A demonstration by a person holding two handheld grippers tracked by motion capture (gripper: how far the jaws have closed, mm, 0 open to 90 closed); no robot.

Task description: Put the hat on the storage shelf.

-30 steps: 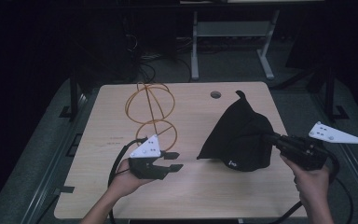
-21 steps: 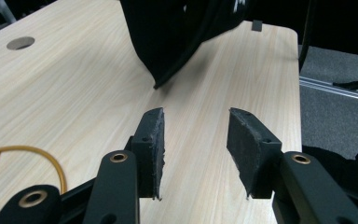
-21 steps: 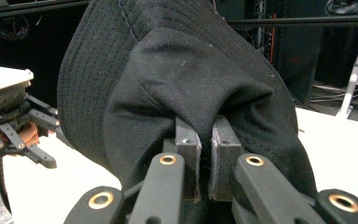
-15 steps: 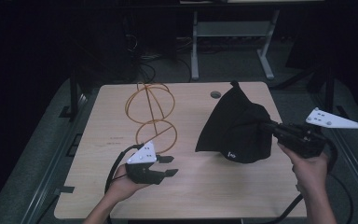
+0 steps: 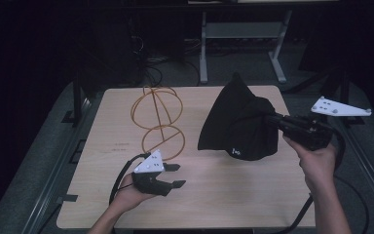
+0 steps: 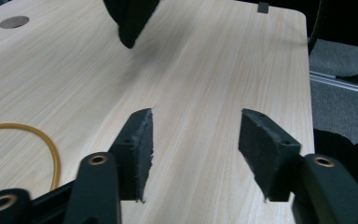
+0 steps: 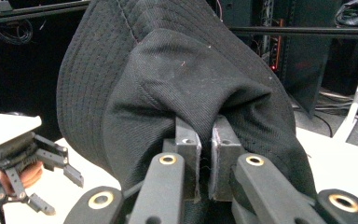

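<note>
Right tool (image 5: 271,118): jaws clamped tight on a fold of the black hat (image 5: 238,122); in the right gripper view the cloth bunches between the pads, so the pinch takes the hat's weight.
Hat: hangs from that pinch, peak uppermost, lower edge touching or just above the bench (image 5: 253,195), I cannot tell which; held high, probably so the brim drops open.
Left tool (image 5: 174,175): empty, jaws have just been opening and now stand about half apart; nothing but bare bench between the pads (image 6: 265,151) in the left gripper view.
Why the left tool waits: low over the bench, aimed toward the hat, likely to catch a free edge.
Wire stand (image 5: 159,122): orange hoops on a stem, just beyond the left tool, well apart from the right tool; seemingly the perch for the hat.
In the way: the bottom hoop sits close beside the left tool and could snag its jaws or its cable (image 5: 121,175).
Bench hole cap (image 6: 14,21): far ahead of the left tool, no hindrance.
</note>
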